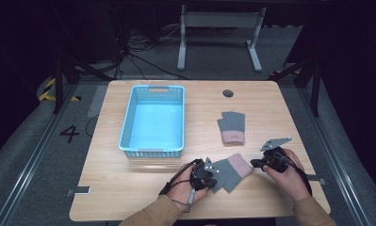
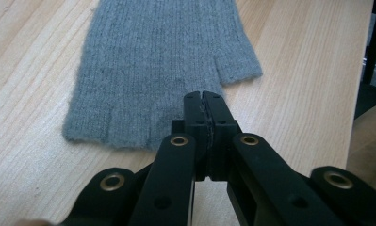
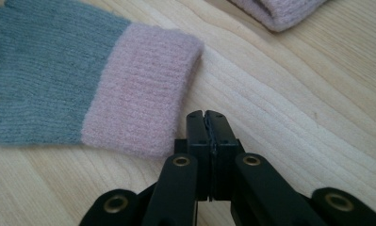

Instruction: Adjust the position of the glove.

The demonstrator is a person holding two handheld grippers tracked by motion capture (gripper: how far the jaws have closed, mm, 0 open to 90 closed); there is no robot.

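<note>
A painted "4" (image 1: 69, 133) could be read on the floor left of the table (image 1: 143, 188); no writing was seen on the things themselves. In the high view, a glove (image 1: 232, 172) with a pink cuff lay near the front edge between the two grippers, a second glove (image 1: 232, 127) lay farther back to the right, well apart from it, and a blue basket (image 1: 126, 123) stood at the left of the table. The left gripper (image 2: 204, 96) was seen with its jaws pressed together and nothing between them, its tips at the glove's grey finger end, by the thumb notch; whether the cloth was touched could not be told. The right gripper (image 3: 205, 116) was likewise closed on nothing, its tips just beside the pink cuff. The right gripper view alone gave the cuff's ribbed knit and the edge of the second glove's cuff; basket and floor were given by the high view alone.
</note>
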